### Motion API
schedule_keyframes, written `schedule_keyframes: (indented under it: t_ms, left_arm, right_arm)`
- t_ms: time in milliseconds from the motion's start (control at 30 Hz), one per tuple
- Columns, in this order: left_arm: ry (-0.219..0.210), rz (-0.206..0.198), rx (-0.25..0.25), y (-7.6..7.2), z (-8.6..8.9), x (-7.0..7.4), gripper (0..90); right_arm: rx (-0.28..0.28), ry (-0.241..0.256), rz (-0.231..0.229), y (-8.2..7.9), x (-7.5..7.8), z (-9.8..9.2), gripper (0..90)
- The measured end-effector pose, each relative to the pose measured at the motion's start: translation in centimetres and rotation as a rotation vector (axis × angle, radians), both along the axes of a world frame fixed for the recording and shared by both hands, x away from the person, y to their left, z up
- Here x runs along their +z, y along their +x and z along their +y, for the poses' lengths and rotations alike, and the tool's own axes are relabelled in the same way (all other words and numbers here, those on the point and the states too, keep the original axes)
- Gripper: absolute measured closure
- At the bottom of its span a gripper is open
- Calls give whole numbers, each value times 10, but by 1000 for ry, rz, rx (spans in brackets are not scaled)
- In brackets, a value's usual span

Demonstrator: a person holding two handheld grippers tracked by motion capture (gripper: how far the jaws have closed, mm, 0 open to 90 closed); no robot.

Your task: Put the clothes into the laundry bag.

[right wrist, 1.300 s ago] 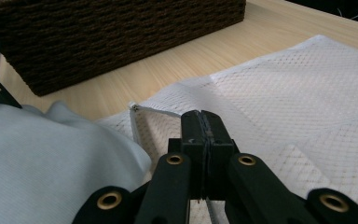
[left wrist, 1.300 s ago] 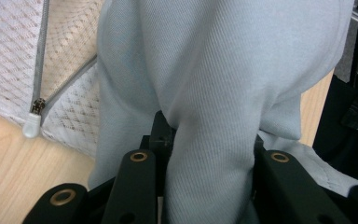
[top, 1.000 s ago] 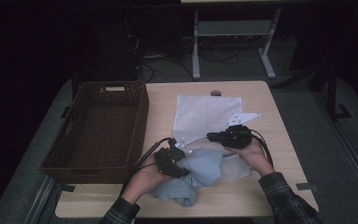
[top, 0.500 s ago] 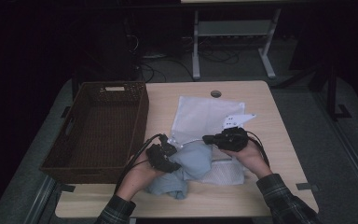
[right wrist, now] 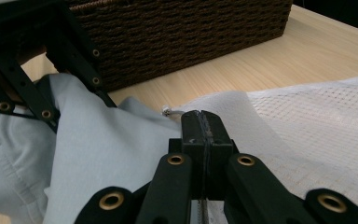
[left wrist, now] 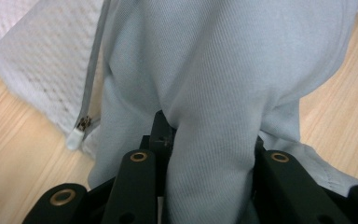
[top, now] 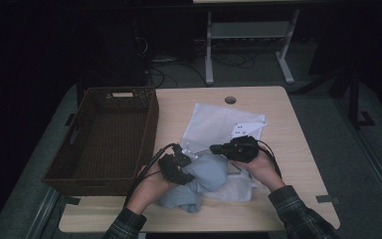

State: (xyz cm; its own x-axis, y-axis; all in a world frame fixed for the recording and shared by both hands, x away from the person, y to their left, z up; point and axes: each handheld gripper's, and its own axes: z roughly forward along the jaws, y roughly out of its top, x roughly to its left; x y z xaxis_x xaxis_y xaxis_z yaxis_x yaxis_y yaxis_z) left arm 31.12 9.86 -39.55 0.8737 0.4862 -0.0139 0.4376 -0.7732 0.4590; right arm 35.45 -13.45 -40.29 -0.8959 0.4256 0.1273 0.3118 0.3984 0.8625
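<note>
Nearest, left gripper (top: 183, 160) clamped on a fold of the light blue garment (top: 204, 179) — cloth bunched between its jaws and spilling past them onto the white mesh bag (top: 219, 130). Right gripper (top: 218, 148), just beyond and facing the left one, jaws pressed together on the bag's zipper edge — pull tab (right wrist: 166, 111) just past its tips. Farther off, behind the left gripper, a dark wicker basket (top: 104, 134) on the wooden table (top: 288, 129).

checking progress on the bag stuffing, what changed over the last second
The left gripper, shut on the light blue garment, carried it up toward the mesh bag. The right gripper slid left, still pinching the bag's edge. The basket stayed put.
</note>
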Motion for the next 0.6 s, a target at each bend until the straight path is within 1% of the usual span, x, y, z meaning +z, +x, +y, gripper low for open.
schedule_keyframes:
  t_ms: [33,133,200,300,333,433,600]
  left_arm:
    - [3,-1,-3,1,-1,0,685]
    - [-8,-2,4,3,-7,0,685]
    - [-8,-9,8,4,-10,1,684]
    - [-2,-16,9,7,-15,0,685]
    - [6,-16,10,8,-17,-1,685]
    - [27,-22,32,13,-20,-4,685]
    - [34,-34,64,21,-19,-6,685]
  right_arm:
    - [1,0,-3,0,0,0,895]
    - [2,5,-5,-1,2,-1,895]
    - [-2,11,-7,-1,3,-2,895]
    - [-1,16,-9,-2,4,-4,895]
    - [-1,18,-8,-2,5,-4,894]
    - [1,16,-8,-2,5,-4,894]
    - [1,15,-8,-2,5,-4,895]
